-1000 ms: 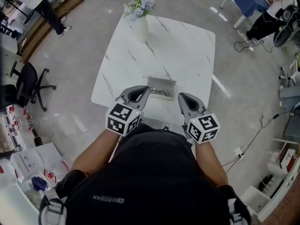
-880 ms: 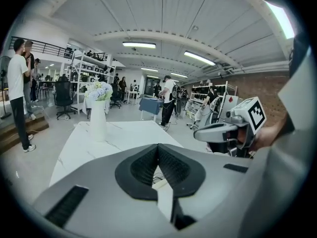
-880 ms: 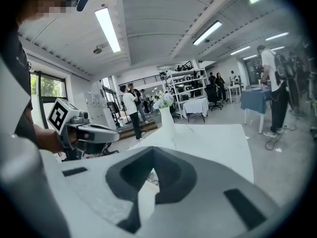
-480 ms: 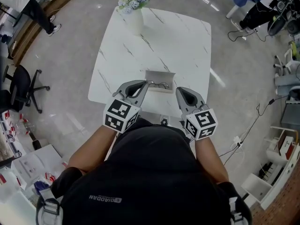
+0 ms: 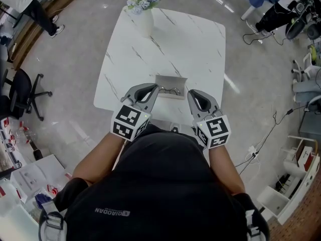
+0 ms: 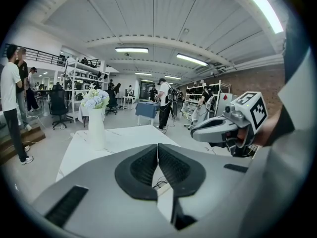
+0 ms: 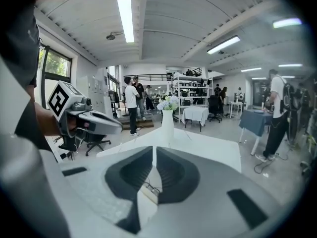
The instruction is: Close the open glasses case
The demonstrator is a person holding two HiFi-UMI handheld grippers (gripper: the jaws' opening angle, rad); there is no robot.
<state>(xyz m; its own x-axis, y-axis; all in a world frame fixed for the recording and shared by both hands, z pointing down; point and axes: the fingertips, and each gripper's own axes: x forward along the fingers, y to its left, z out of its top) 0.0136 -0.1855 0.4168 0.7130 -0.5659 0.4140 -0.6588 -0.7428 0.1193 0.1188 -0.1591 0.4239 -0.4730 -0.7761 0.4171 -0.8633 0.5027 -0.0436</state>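
The open grey glasses case (image 5: 171,82) lies near the front edge of the white marble table (image 5: 190,44), with thin-framed glasses (image 5: 173,90) inside. My left gripper (image 5: 156,88) is shut with nothing in it, its tip just at the case's left end. Shut and empty too, my right gripper (image 5: 191,93) sits just right of the case. In the left gripper view the jaws (image 6: 157,146) meet, and the glasses (image 6: 159,184) show below them. The right gripper view shows its jaws (image 7: 155,149) together over the case (image 7: 147,196).
A white vase of flowers (image 5: 143,6) stands at the table's far left corner. An office chair (image 5: 22,92) is on the floor to the left. People stand or sit at the room's edges. Shelves and tables fill the background in the gripper views.
The head view shifted a little a second ago, so the table sits slightly higher in frame. Both grippers stay shut beside the case; over the last half second almost nothing moved.
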